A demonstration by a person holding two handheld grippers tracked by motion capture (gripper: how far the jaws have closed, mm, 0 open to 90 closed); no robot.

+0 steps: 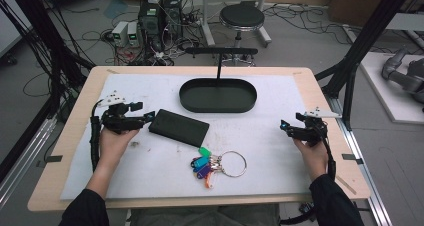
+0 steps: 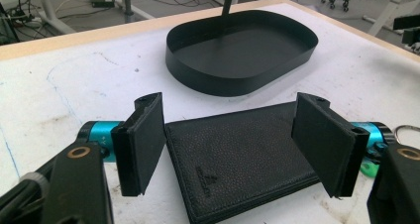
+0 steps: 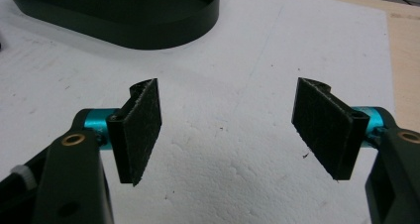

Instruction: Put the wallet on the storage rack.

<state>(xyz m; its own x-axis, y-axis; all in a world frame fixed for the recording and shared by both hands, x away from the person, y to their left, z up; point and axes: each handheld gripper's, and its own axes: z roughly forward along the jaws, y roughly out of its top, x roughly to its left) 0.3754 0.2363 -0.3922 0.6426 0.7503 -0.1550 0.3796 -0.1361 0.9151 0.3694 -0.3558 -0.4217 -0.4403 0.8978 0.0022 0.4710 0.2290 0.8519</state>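
A black leather wallet [image 1: 179, 127] lies flat on the white mat, left of centre. My left gripper [image 1: 148, 117] is open at the wallet's left end; in the left gripper view the wallet [image 2: 242, 159] lies between and below the wide-spread jaws. A bunch of coloured key tags on a metal ring [image 1: 217, 165] rests near the front middle. A black oval tray [image 1: 218, 95] with an upright handle stands at the back centre, seen too in the left gripper view [image 2: 242, 50]. My right gripper [image 1: 285, 127] is open over bare mat at the right, nothing between its jaws [image 3: 228, 130].
The white mat [image 1: 270, 151] covers a wooden table [image 1: 75, 116]. Beyond the far edge are a round stool [image 1: 242, 17], computer boxes and cables on the floor. The tray's rim [image 3: 148, 26] shows at the top left of the right gripper view.
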